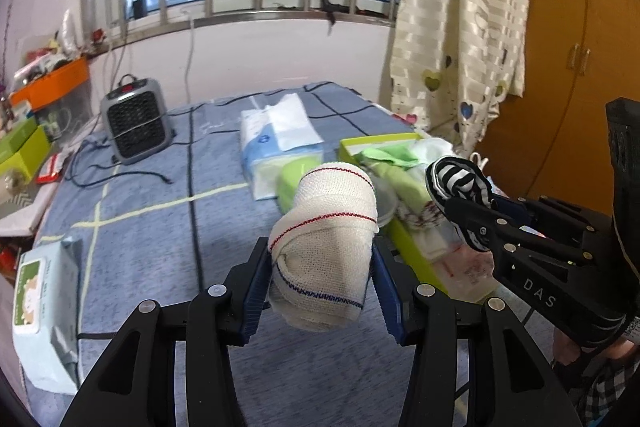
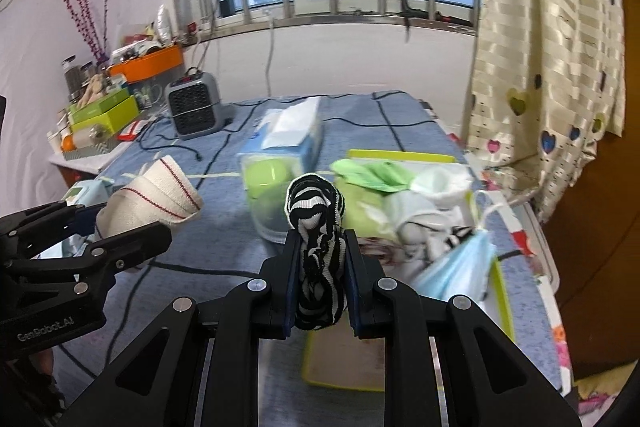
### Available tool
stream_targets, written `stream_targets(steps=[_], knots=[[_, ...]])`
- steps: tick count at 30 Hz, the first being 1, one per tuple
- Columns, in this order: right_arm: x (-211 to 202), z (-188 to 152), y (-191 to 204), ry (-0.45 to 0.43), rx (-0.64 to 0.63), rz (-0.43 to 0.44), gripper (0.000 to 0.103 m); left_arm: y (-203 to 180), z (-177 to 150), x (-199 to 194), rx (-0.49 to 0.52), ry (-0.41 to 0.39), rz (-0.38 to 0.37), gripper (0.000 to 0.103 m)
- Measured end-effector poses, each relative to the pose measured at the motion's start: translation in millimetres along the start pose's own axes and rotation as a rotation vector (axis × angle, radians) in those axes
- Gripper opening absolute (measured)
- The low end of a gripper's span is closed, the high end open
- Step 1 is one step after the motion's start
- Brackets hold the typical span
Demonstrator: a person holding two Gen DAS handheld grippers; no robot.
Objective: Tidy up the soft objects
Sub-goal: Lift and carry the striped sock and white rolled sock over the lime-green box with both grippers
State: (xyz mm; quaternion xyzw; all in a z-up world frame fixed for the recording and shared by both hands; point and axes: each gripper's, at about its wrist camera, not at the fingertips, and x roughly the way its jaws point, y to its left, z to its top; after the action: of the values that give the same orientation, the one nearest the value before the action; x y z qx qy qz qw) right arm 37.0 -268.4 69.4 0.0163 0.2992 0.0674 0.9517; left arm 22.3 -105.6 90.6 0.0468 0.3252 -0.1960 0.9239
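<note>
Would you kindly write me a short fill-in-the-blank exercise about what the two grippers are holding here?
1. The left gripper is shut on a rolled white ____.
2. The right gripper holds a sock striped black and ____.
3. The tray of soft things has a ____ rim.
4. The heater stands on a ____ cloth.

Missing words: bandage; white; green; blue
</note>
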Motion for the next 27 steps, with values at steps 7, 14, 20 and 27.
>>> stream_targets(steps=[7, 14, 20, 27], knots=[[-5, -2, -26, 0.002, 0.032, -0.047, 0.021, -21, 8, 9, 0.025, 0.004, -0.046, 0.047], [-11, -11, -64, 0.024, 0.074, -0.115, 0.021, -48, 11, 24, 0.048, 0.03, -0.134, 0.047], [-8, -21, -91, 0.061, 0.105, -0.148, 0.021, -75, 10, 37, 0.082, 0.056, -0.185, 0.047], [-3, -30, -109, 0.094, 0.131, -0.18, 0.021, -96, 5, 56, 0.103, 0.102, -0.216, 0.047]])
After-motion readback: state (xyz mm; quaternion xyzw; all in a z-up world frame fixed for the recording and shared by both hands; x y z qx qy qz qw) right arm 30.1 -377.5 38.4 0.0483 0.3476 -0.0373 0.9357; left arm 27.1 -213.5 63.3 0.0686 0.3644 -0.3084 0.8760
